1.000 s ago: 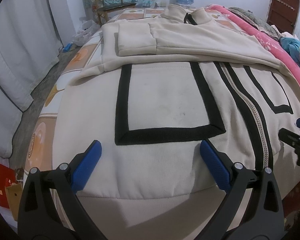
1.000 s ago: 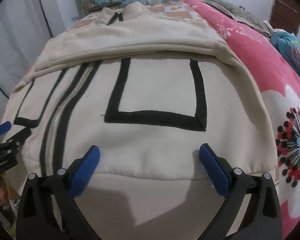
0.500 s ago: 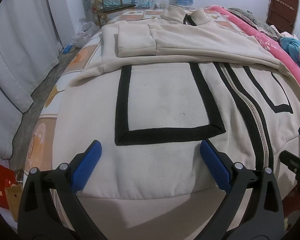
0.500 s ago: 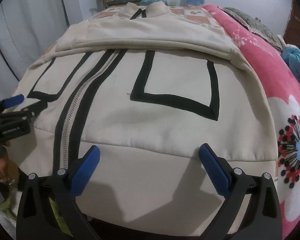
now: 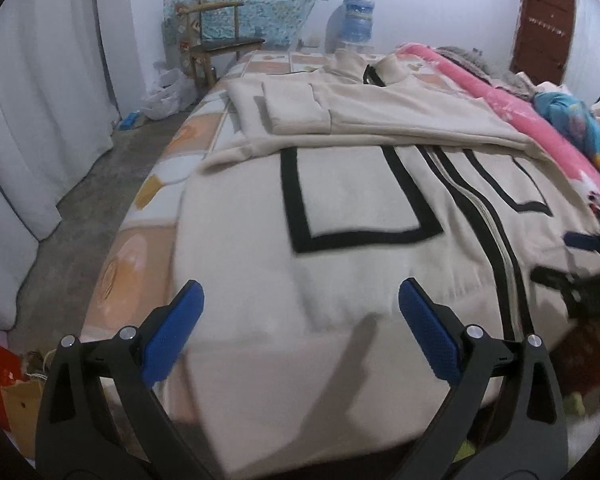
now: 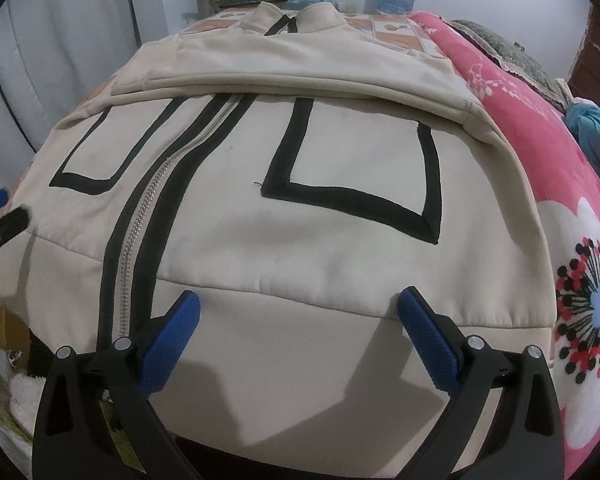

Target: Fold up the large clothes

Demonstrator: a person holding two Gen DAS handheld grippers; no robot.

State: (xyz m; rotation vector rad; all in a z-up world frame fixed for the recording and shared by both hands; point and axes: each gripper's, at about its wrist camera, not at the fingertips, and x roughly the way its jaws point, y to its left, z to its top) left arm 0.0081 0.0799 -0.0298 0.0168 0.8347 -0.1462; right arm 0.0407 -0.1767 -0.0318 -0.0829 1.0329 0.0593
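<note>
The cream jacket (image 5: 352, 208) is lying flat on the bed (image 5: 156, 200), zipper up, sleeves folded across the chest. The left tool (image 5: 300, 324) hovers over the hem, wide apart but starting to close, nothing between the pads. The right tool (image 6: 300, 326) is spread wide above the hem, not pinching anything either.

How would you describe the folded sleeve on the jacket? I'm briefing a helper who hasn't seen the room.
Start at the bed with the orange-patterned sheet, where a cream jacket with black trim and a centre zipper lies flat. Its sleeves are folded across the chest; the one meant is the cuff end on top, toward the curtain side. Unlike the black-outlined pockets below, it is a plain cream rectangle.
</note>
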